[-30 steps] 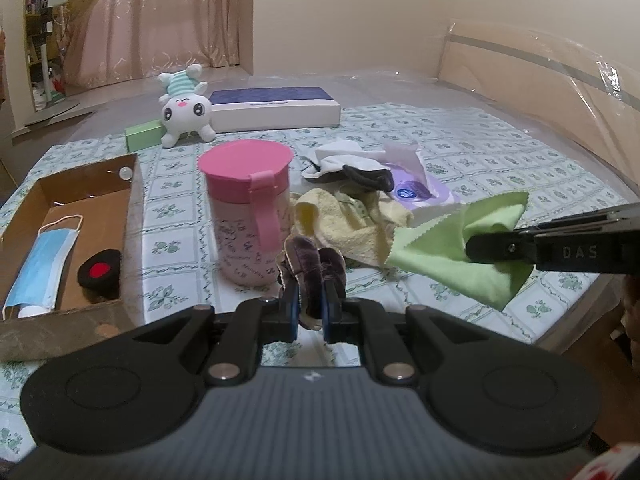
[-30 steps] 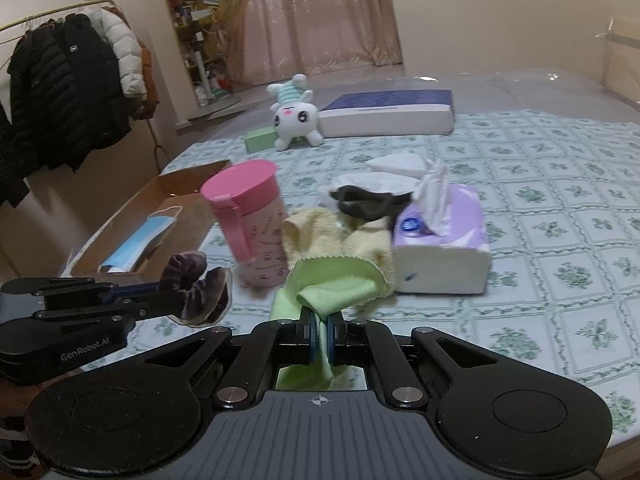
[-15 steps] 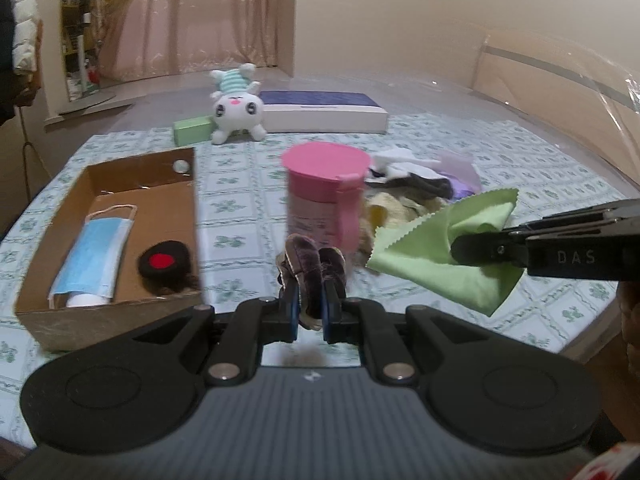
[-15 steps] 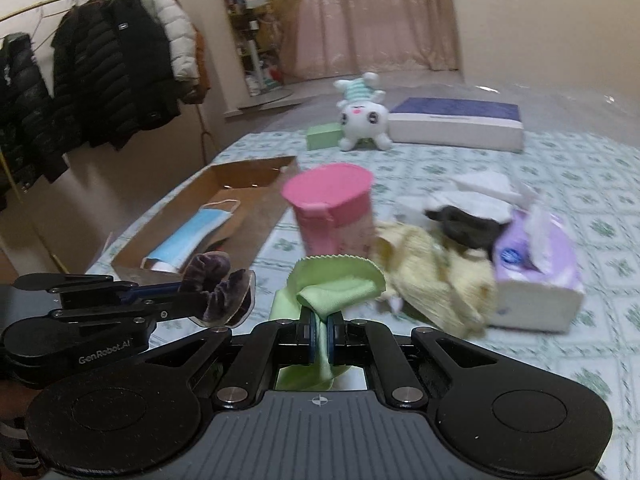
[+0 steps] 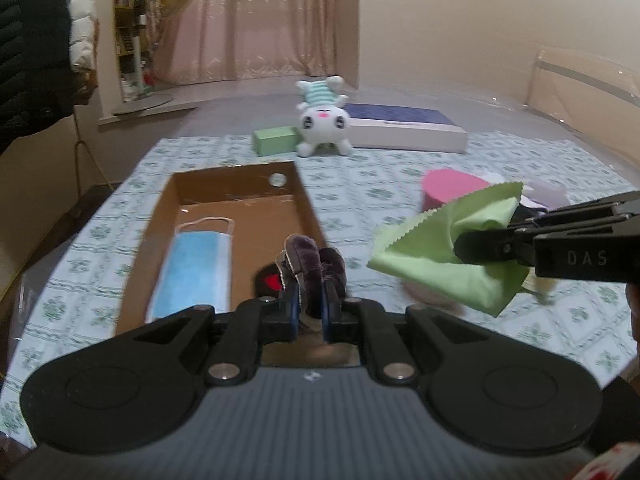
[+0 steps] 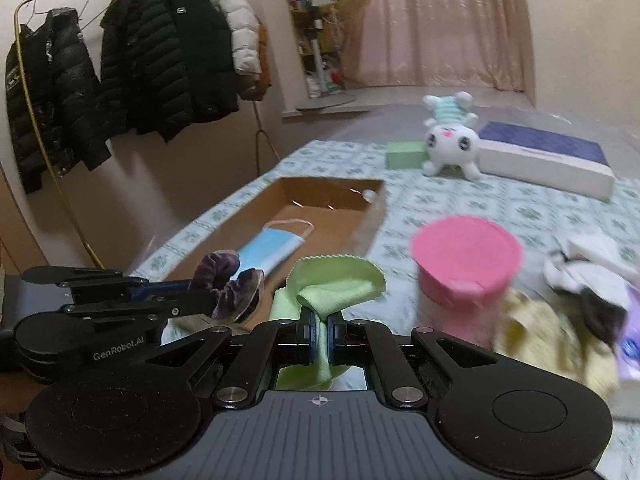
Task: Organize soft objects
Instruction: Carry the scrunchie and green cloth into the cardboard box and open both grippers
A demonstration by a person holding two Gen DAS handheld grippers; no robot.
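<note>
a dark purple scrunchie (image 5: 314,262) is being held tightly between the jaws of the left gripper (image 5: 311,312), above the near end of the cardboard box (image 5: 308,204). a green cloth (image 6: 332,284) is being pinched by the right gripper (image 6: 320,334), in the air beside the pink cup (image 6: 466,256). a blue face mask (image 5: 196,268) is lying inside the box. a yellow cloth (image 6: 548,328) and a tissue pack (image 6: 630,348) are lying on the patterned sheet (image 5: 360,184).

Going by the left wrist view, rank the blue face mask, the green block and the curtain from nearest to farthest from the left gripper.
From the left gripper, shut on the purple scrunchie:
1. Blue face mask, just ahead to the left, inside the cardboard box.
2. Green block, beyond the box, beside the plush toy.
3. Curtain, at the far wall.
</note>
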